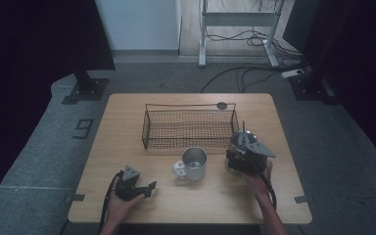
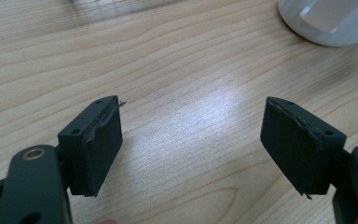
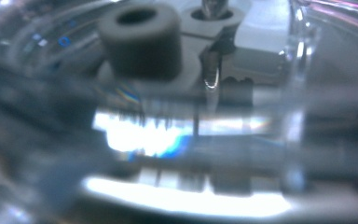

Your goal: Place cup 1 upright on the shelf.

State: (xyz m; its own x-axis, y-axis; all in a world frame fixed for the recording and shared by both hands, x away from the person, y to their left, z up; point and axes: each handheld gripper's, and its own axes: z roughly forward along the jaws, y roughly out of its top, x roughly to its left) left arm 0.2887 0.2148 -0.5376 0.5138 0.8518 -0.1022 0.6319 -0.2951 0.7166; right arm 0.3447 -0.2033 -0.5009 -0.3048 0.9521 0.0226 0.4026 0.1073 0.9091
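Left gripper (image 1: 149, 189): seen at the near left of the table (image 1: 127, 112), held in the left hand (image 1: 117, 204) and laid low over the wood. Jaws are spread wide, and nothing is held between them. In the left gripper view, bare wood grain is seen between the two black pads (image 2: 98, 144), with no contact made on anything.

Right gripper (image 1: 247, 155): seen at the right of the table, just off the near right corner of the wire basket (image 1: 191, 128), carried by the right hand (image 1: 259, 182). It is set against a clear glass vessel (image 3: 279, 116), which stands on the table at that spot, right of the metal mug (image 1: 195, 164) and apart from it. In the right gripper view the glass is pressed up so close that everything is blurred; a grey ring-shaped part (image 3: 140, 39) is seen through or behind it. The jaws are not made out in that view and are covered by the gripper body in the high view, so whether the glass is clamped cannot be told.

Metal mug: upright, near centre, just on the near side of the basket, white handle turned to the left. Its pale lower part is caught at the far right edge of the left gripper view, well apart from those jaws.

Basket: placed at the centre of the far half of the table.
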